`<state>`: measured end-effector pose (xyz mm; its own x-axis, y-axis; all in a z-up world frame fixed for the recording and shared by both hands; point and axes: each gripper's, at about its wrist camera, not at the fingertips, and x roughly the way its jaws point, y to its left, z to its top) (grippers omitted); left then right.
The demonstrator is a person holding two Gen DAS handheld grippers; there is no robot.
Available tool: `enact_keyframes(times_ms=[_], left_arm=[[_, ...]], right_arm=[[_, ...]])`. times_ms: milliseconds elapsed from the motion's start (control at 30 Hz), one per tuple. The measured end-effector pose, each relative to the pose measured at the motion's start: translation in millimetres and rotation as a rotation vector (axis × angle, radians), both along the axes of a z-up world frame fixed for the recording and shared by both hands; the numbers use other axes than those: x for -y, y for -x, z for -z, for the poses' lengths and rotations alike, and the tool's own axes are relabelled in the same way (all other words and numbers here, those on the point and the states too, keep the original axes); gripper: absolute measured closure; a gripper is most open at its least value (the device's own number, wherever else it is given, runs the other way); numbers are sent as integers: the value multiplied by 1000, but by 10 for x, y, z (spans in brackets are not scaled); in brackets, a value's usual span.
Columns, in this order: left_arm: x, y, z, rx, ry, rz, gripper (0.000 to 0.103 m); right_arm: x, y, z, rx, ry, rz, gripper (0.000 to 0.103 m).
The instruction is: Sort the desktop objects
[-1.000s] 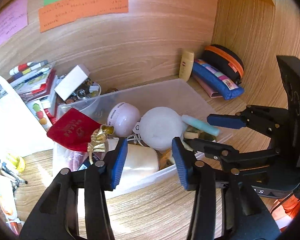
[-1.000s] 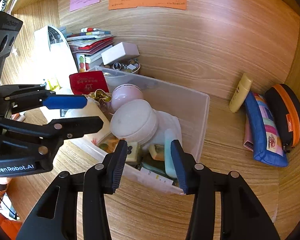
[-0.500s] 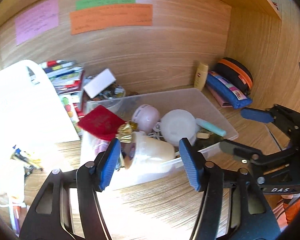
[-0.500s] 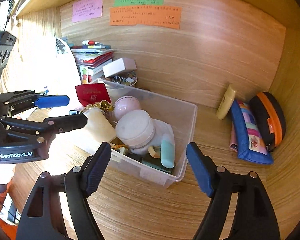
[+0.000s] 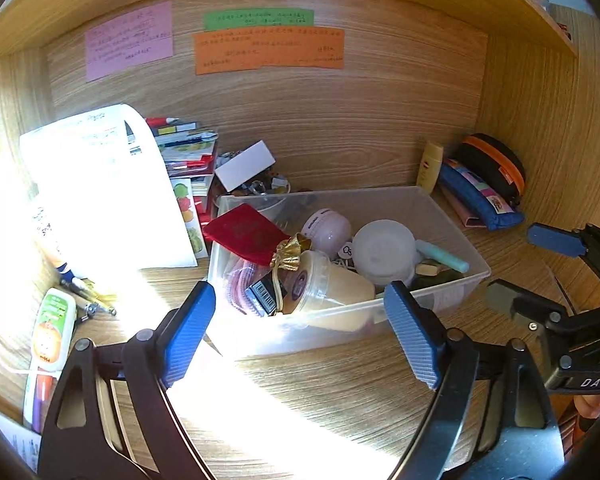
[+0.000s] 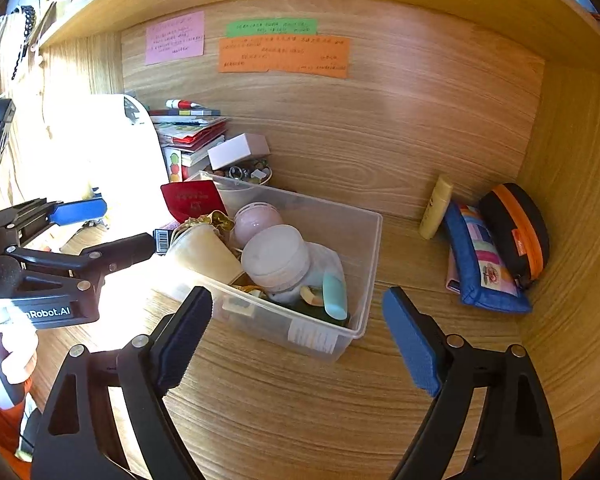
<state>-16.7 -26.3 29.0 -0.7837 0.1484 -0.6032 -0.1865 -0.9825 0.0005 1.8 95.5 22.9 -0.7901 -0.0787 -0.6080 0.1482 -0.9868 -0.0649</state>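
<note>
A clear plastic bin stands on the wooden desk, filled with a red pouch, a cream jar, a pink ball, a white round container and a mint tube. My left gripper is open and empty, just in front of the bin. My right gripper is open and empty, in front of the bin's near corner. Each gripper shows in the other's view, the right and the left.
A blue pencil case, a black and orange pouch and a cream tube lie at the back right. A white sheet, stacked books, a white box and pens crowd the left. Sticky notes hang on the back wall.
Both grippers have pulled back from the bin and opened wider. The bin and its contents now sit farther away in both views.
</note>
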Motion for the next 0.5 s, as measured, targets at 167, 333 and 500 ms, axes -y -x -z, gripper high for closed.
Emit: enact_keyframes(times_ms=[167, 333, 500], left_arm=[[-52, -63, 22, -9, 16, -4, 14], [-100, -72, 37, -9, 25, 0, 14], [-125, -44, 70, 0, 28, 0, 14]], right_arm=[[-43, -66, -1, -4, 31, 16, 16], [-77, -83, 18, 2, 47, 27, 16], [-109, -75, 35, 12, 55, 31, 16]])
